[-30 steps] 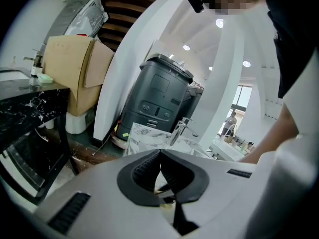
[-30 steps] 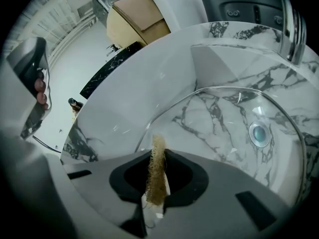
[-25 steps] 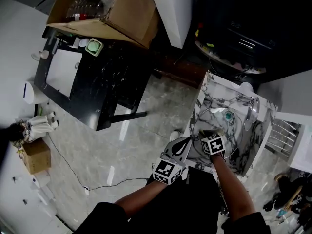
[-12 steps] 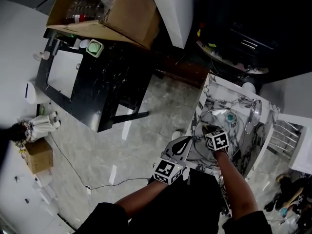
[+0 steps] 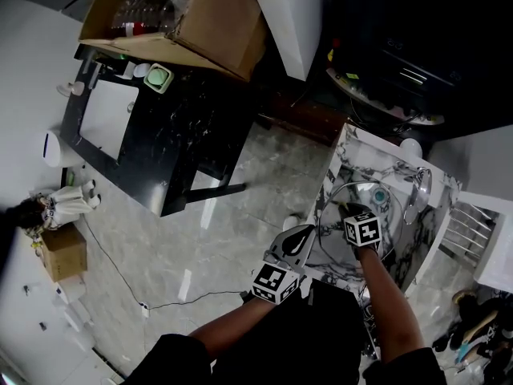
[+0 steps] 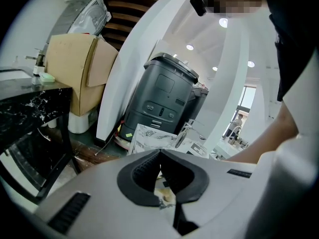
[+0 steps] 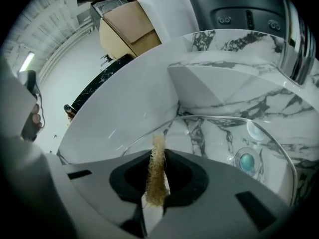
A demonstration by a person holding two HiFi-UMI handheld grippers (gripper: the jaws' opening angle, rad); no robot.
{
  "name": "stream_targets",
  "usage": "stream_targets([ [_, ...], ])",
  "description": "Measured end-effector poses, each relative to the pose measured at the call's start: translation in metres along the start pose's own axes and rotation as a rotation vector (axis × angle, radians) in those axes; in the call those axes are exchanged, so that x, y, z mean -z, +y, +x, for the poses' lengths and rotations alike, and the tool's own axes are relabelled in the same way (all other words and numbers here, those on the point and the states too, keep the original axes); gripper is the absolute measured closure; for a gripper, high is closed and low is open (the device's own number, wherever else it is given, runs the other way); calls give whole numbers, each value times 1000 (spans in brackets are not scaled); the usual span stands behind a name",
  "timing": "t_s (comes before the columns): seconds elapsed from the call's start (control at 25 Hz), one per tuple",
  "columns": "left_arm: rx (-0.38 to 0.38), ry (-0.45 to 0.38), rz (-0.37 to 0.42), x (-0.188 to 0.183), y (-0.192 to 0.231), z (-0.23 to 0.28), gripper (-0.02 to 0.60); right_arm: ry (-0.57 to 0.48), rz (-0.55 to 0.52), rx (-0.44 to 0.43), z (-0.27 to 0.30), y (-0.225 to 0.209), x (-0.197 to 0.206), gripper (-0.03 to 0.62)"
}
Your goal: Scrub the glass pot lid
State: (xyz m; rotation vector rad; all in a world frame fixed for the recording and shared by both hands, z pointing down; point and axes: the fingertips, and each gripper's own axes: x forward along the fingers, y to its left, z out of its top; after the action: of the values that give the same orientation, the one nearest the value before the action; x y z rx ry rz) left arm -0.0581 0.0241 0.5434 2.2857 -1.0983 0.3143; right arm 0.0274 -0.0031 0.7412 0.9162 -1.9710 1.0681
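The glass pot lid [image 5: 386, 213] lies in the marbled sink [image 5: 353, 155] at the right of the head view. In the right gripper view its clear rim [image 7: 214, 119] arcs across the basin. My right gripper [image 5: 353, 215] hovers over the lid's near left part, shut on a tan fibrous scrub pad [image 7: 156, 176] that sticks up between the jaws [image 7: 158, 156]. My left gripper [image 5: 303, 235] stays just outside the sink's near left edge. Its jaws [image 6: 159, 156] are pressed together, and I see nothing clearly held in them.
A chrome faucet [image 5: 417, 184] stands at the sink's far right. A black marbled table [image 5: 160, 127] and an open cardboard box [image 5: 200, 22] are at the upper left. A dark grey machine [image 6: 162, 98] stands beyond the sink. A cable [image 5: 120, 279] trails over the floor.
My right gripper has slid a little farther over the lid, away from me and to the right, with the scrub pad. The left gripper has stayed put.
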Motion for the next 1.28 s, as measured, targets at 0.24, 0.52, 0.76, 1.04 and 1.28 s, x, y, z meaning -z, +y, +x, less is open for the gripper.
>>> stream_targets([
  [0.24, 5, 1, -3, 0, -3, 3, 566, -15, -37, 25, -2, -7, -2, 537],
  [0.52, 20, 9, -9, 2, -13, 7, 565, -52, 0, 50, -8, -26, -5, 537],
  [0.76, 33, 18, 0, 5, -23, 13, 566, -65, 59, 59, -15, -43, 0, 537],
  [1.04, 45, 14, 12, 2, -33, 16, 565, -69, 84, 87, -23, -58, 5, 537],
  [1.28, 46, 17, 17, 5, -39, 16, 565, -76, 100, 100, -32, -71, 11, 538],
])
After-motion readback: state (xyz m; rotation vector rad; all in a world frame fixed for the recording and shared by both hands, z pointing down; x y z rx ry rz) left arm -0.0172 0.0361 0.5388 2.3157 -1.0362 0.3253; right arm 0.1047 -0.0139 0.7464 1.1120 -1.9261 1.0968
